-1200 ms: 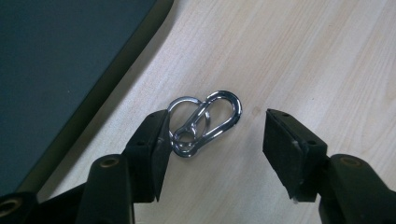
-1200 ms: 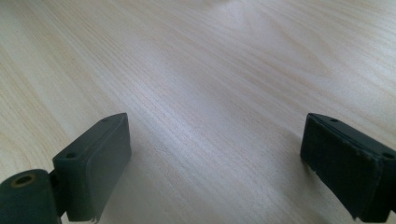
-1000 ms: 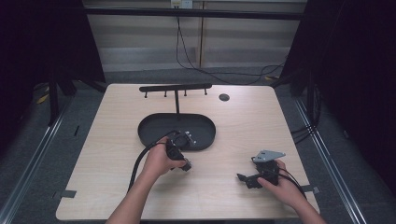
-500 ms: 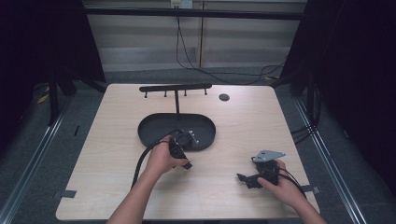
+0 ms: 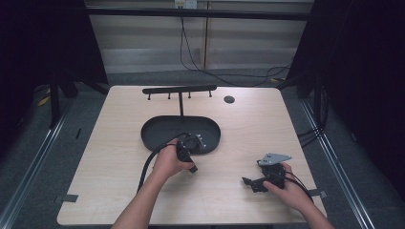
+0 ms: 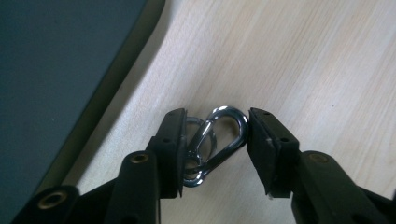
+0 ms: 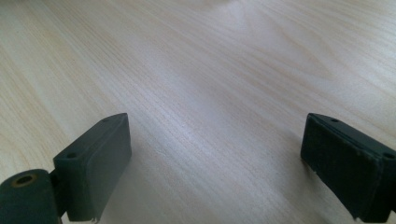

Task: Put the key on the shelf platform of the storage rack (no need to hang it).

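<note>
Down at the near edge of a black oval tray [image 5: 157,125], the left claw [image 6: 215,140] has just been closing on a chrome carabiner [image 6: 219,135] that lies flat on the pale wooden desk [image 5: 119,162]. Seen in the left gripper view, both pads touch the clip: one sits against its curved end, the other against the side where a small ring [image 6: 194,149] hangs from it. Beside them the tray's dark rim runs along the left of that view, just apart from the carabiner.

From above, the person's left hand [image 5: 169,162] holds the left claw [image 5: 191,143] at the tray's front rim, a black cable looping back toward the forearm. Behind the tray, a T-shaped black rack [image 5: 179,89] with small pegs stands upright from its far side, and a round dark disc [image 5: 229,99] lies near the desk's far edge.

Meanwhile the right claw [image 5: 248,182] rests well apart, low over the desk's near right corner in the person's right hand [image 5: 286,188]. Its jaws stand wide, with bare wood between them in the right gripper view [image 7: 215,158].
</note>
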